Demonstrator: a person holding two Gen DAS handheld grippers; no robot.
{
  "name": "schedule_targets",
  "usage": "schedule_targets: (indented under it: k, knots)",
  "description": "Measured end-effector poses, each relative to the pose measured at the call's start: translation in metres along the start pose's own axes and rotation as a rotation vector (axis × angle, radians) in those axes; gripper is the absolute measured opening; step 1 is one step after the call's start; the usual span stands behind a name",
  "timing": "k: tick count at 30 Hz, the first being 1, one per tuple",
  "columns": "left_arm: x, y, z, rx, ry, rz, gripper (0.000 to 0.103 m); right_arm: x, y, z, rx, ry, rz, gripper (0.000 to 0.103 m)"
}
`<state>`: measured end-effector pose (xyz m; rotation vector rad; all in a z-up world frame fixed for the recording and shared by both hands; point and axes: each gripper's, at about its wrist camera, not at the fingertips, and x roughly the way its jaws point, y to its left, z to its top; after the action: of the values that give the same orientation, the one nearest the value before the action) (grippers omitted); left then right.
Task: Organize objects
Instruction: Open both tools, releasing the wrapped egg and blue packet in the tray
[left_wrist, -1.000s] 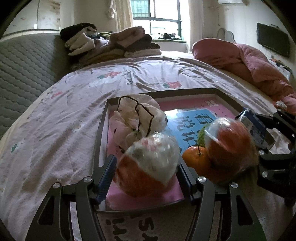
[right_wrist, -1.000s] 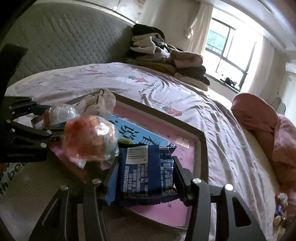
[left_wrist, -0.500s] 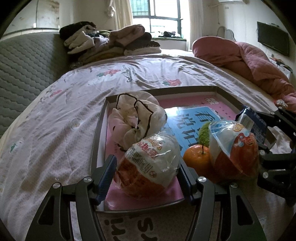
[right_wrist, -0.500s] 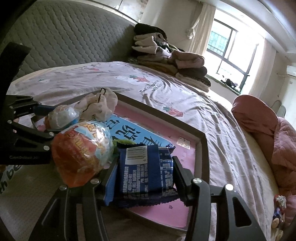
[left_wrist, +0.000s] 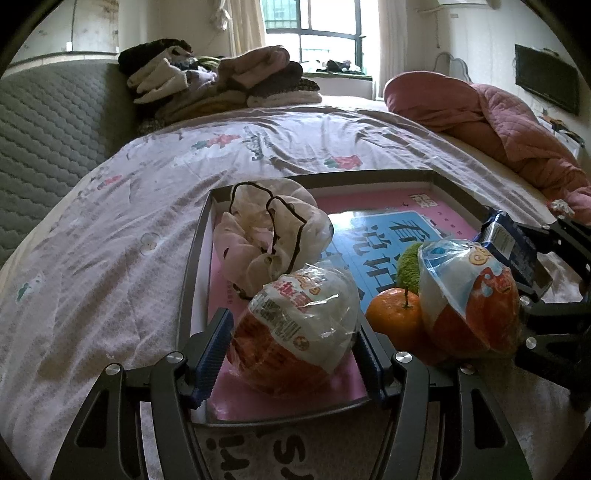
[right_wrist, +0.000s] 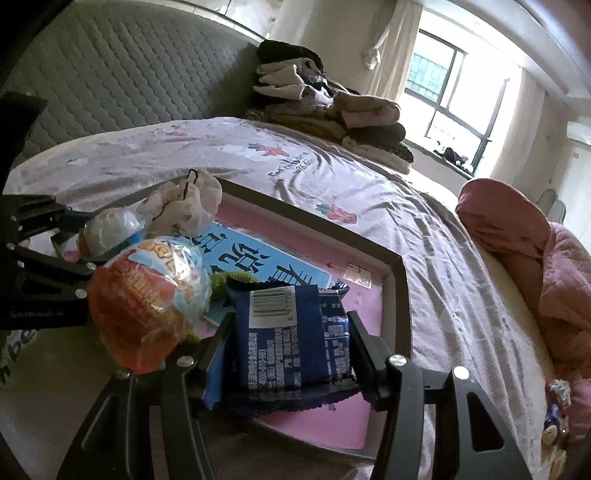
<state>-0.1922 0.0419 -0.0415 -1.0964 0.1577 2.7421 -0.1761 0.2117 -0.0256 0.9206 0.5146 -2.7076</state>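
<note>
My left gripper (left_wrist: 291, 354) pinches a wrapped bun (left_wrist: 295, 328) over the tray (left_wrist: 192, 280). My right gripper (right_wrist: 288, 347), jaws just opening, brackets a blue packet (right_wrist: 284, 332); contact indeterminate.

Two wrapped orange-and-white snack balls (left_wrist: 295, 332) (left_wrist: 469, 295), an orange (left_wrist: 393, 314) and a blue packet (right_wrist: 288, 332) crowd the tray's (left_wrist: 192, 258) near end.

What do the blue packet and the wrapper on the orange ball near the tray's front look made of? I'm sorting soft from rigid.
Blue packet: looks like printed matte plastic film, judging by its serrated end seal and barcode. Orange ball's wrapper: thin glossy plastic, clear and white-printed, crinkled with bright glints. Both seem soft packaging.
</note>
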Motion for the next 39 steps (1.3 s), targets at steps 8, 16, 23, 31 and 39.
schedule_targets:
  k: [8, 16, 23, 31, 39]
  knots:
    - [0.003, 0.003, 0.001, -0.014, 0.014, -0.006, 0.065, -0.001, -0.002, -0.001, 0.023, 0.004, 0.010, 0.060]
    - [0.003, 0.004, 0.000, -0.021, 0.021, -0.008, 0.065, -0.002, -0.003, 0.000, 0.035, 0.012, 0.025, 0.061]
    - [0.003, 0.005, 0.000, -0.021, 0.022, -0.008, 0.065, -0.002, -0.004, -0.001, 0.040, 0.018, 0.021, 0.061]
    - [0.002, 0.007, 0.001, -0.028, 0.022, -0.009, 0.065, -0.005, -0.008, -0.001, 0.064, 0.019, 0.026, 0.061]
    - [0.001, 0.010, 0.003, -0.047, 0.014, -0.026, 0.069, -0.005, -0.012, -0.001, 0.091, 0.023, 0.040, 0.061]
